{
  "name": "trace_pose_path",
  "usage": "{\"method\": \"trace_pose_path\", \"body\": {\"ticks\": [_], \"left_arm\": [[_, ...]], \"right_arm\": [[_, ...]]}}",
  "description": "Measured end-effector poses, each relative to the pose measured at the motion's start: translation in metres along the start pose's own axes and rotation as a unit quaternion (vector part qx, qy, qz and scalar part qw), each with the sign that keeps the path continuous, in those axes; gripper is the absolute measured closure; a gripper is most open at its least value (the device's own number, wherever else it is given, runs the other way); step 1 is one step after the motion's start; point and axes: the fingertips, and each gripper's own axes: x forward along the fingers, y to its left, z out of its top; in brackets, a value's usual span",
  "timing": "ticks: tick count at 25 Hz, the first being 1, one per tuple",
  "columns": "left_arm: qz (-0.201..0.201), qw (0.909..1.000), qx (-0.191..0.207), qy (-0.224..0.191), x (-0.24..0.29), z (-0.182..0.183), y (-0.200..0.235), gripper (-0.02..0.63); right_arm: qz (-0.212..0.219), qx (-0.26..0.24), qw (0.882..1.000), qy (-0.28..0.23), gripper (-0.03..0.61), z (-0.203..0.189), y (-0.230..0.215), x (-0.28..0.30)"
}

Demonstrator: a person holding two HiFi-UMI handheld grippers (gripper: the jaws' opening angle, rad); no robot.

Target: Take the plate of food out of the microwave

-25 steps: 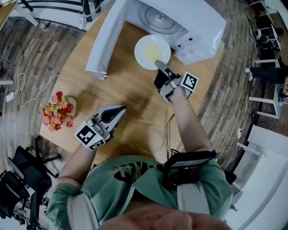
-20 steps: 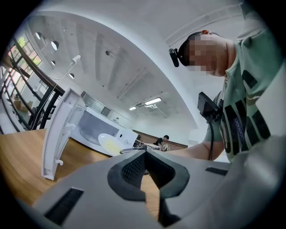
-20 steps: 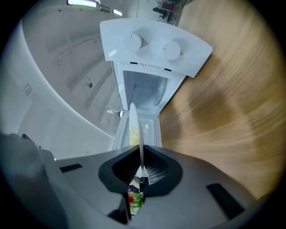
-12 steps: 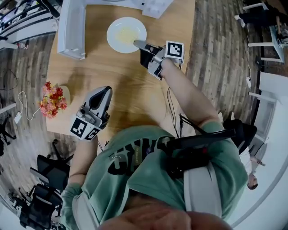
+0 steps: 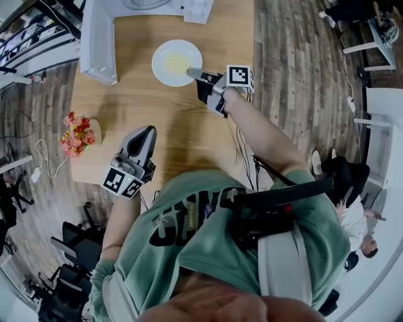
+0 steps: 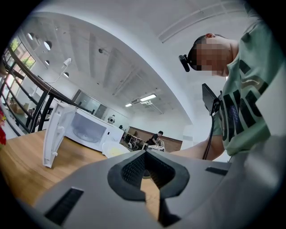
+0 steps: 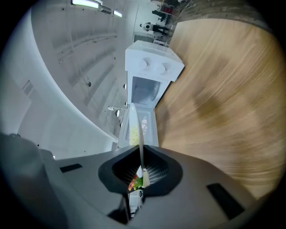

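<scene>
plate of food (image 5: 176,61) out of microwave (image 5: 189,7), over desk (image 5: 182,135)
r. hand-held gripper (image 5: 196,75) clamped on rim, likely so pads stay off food; l. hand-held gripper (image 5: 148,131) jaws together, empty, held aside.

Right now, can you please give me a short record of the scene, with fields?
plate: outside the microwave, over the table
food: on the plate
right tongs: shut on the plate rim
left tongs: shut, empty
door: open
flowers: at the table's left edge
</scene>
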Motion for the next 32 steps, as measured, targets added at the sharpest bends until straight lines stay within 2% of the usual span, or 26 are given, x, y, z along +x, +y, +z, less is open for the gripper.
{"method": "trace_pose_path", "body": {"ticks": [9,26,32], "left_arm": [[0.006,1.0,0.002,0.007,-0.021,-0.009,-0.03,0.609],[0.028,0.9994,-0.007,0.021,-0.06,-0.027,-0.032,0.607],[0.033,0.9991,-0.01,0.025,-0.065,-0.033,-0.03,0.609]], "right_arm": [[-0.031,0.003,0.999,0.023,0.555,-0.041,-0.022,-0.035],[-0.091,0.006,0.993,0.072,0.555,-0.093,-0.087,-0.042],[-0.122,0.0,0.988,0.096,0.554,-0.105,-0.11,-0.041]]}}
